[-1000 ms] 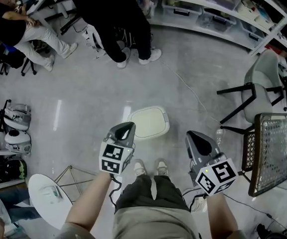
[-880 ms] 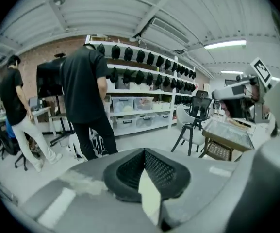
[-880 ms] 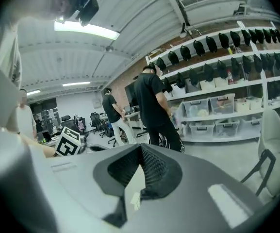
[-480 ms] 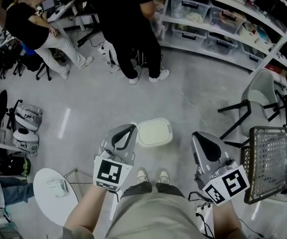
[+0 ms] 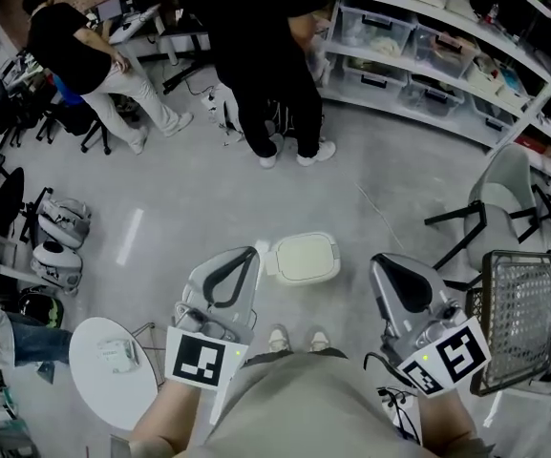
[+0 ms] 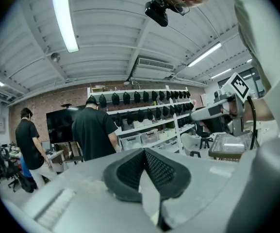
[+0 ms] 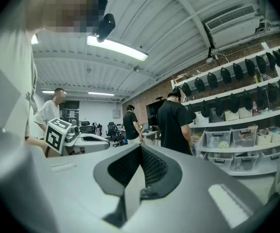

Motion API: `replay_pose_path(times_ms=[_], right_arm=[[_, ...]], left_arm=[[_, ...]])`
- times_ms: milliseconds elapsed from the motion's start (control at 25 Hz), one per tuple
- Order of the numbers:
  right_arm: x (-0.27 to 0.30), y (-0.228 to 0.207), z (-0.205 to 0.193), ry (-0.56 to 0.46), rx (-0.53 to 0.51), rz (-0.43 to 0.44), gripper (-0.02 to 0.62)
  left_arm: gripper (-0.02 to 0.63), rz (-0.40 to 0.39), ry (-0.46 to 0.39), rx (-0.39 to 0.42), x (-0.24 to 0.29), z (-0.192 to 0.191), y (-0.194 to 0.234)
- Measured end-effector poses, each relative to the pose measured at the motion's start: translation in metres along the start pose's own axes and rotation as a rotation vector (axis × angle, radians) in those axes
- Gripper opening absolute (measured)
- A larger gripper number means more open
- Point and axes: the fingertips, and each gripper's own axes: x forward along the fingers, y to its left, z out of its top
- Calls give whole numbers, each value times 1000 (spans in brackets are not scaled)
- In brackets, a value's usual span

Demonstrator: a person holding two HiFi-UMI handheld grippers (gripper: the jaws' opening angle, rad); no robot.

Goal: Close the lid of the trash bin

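Note:
The trash bin stands on the grey floor just ahead of the person's shoes, its cream lid lying flat on top. My left gripper hangs above and left of the bin, apart from it, jaws pressed together with nothing between them. My right gripper is held to the bin's right, also shut and empty. In the left gripper view the left gripper points out level into the room, and in the right gripper view the right gripper does likewise. The bin shows in neither gripper view.
A grey chair and a wire-mesh table stand to the right. A small round white table is at lower left. Two people stand ahead near shelves of plastic boxes. Helmets lie at the left.
The head view has lifted away from the floor, so the bin looks smaller. Both grippers have drawn back toward the body and stayed shut. The bin's lid stays flat.

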Motion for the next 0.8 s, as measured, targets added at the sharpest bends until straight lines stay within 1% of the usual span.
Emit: replay_pose_path(times_ms=[120, 360, 800], right_arm=[[6, 1, 0, 9, 0, 3, 3], [15, 7, 2, 11, -10, 1, 3], [26, 12, 2, 5, -20, -14, 3]], left_arm=[[3, 4, 11, -9, -1, -2, 4], [3, 7, 6, -17, -3, -2, 14], [3, 0, 6, -2, -5, -8, 26]])
